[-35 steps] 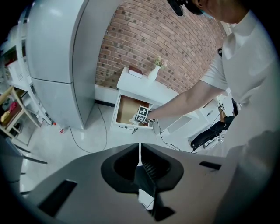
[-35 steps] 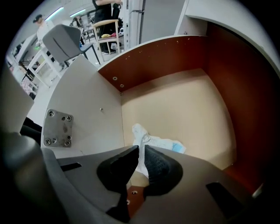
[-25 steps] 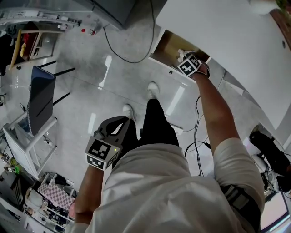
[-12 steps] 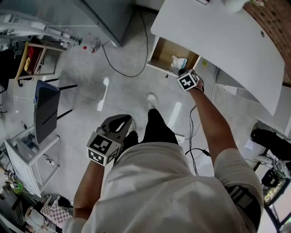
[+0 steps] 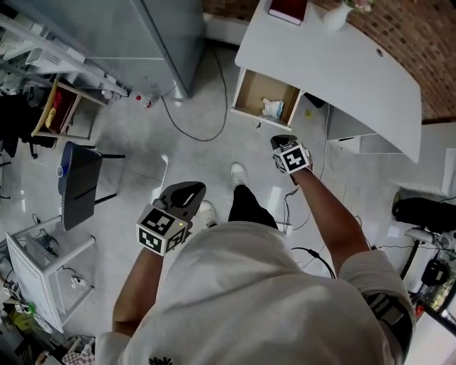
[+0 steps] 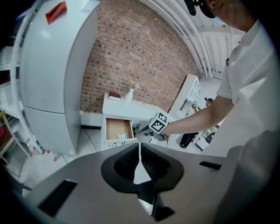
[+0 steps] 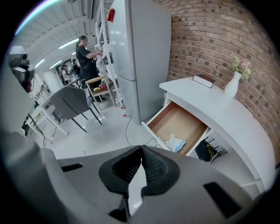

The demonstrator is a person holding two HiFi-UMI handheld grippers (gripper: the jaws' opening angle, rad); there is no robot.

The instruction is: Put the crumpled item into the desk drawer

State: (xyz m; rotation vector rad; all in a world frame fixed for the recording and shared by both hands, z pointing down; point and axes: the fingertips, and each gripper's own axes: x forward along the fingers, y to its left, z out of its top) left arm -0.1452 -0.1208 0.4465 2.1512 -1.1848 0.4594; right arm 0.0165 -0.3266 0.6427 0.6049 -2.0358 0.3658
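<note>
The desk drawer [image 5: 254, 95] stands pulled open under the white desk [image 5: 335, 64]. Inside it lies the crumpled item [image 5: 272, 108], a white and pale blue wad, also plain in the right gripper view [image 7: 176, 142] and small in the left gripper view [image 6: 122, 136]. My right gripper [image 5: 282, 142] hovers in front of the drawer, clear of it, jaws shut on nothing. My left gripper [image 5: 188, 191] hangs low by my left leg, away from the desk. Its jaws are shut and hold nothing.
On the desk are a red book [image 5: 288, 10] and a white vase [image 5: 335, 16]. A tall grey fridge [image 5: 149, 36] stands left of the desk, with a black cable [image 5: 204, 125] on the floor between. A dark chair [image 5: 78, 182] is at the left.
My right gripper has drawn back out of the drawer toward me, leaving the crumpled item lying inside. The head view has pulled away from the desk. The left gripper barely moved.
</note>
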